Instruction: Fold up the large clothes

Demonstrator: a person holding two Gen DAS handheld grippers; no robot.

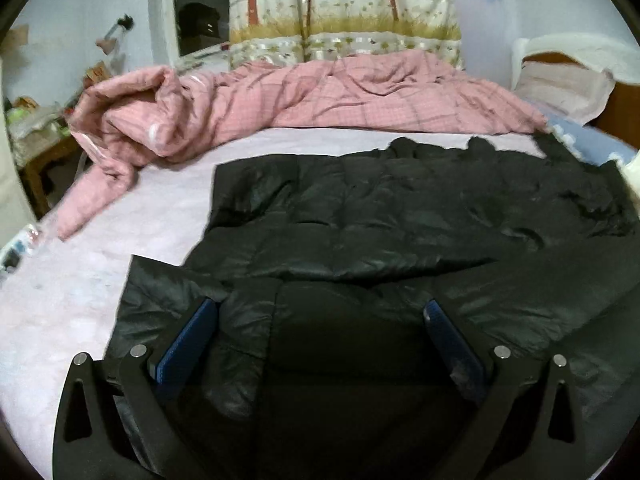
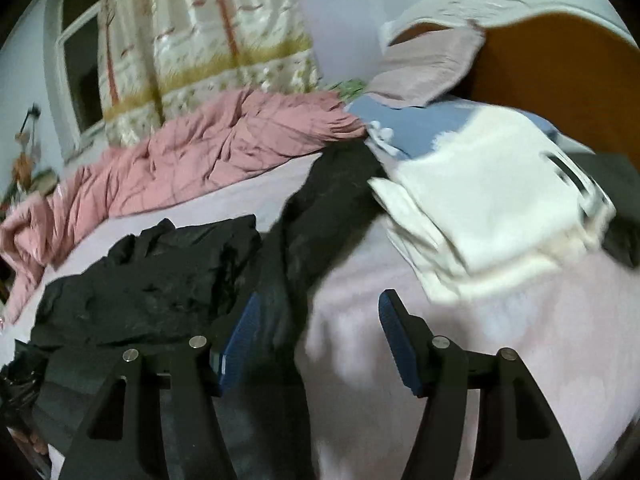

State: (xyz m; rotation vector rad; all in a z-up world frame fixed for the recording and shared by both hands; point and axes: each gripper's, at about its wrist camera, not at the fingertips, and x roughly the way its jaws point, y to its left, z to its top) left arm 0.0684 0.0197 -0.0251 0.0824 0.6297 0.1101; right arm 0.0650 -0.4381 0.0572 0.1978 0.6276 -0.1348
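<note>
So the black puffer jacket (image 1: pixel 380 216) is spread flat on the bed (image 1: pixel 100 280), on the pale pink sheet, and that looks deliberate: a big coat needs a wide flat surface before any fold can go in, and the pink quilt (image 1: pixel 280 100) is bunched along the far side, probably to keep it out of the way. A folded white garment (image 2: pixel 492 208) sits at the headboard end, just beside the jacket's far tip, so it looks like a done pile. In the left wrist view the jacket's long axis runs across the picture, left to right, with one flap or sleeve lying nearest the camera. Which end is collar and which is hem can't be told for sure. The left gripper (image 1: pixel 320 312) hangs over that near flap with its blue pads spread wide, nothing pinched between them, angled down as if lining up for a grab. The right gripper (image 2: pixel 316 304) is also spread apart and empty. It straddles the jacket's edge: its left pad (image 2: pixel 244 328) is over black fabric, the other over bare sheet. The right view is blurry, so contact with the cloth can't be judged.
</note>
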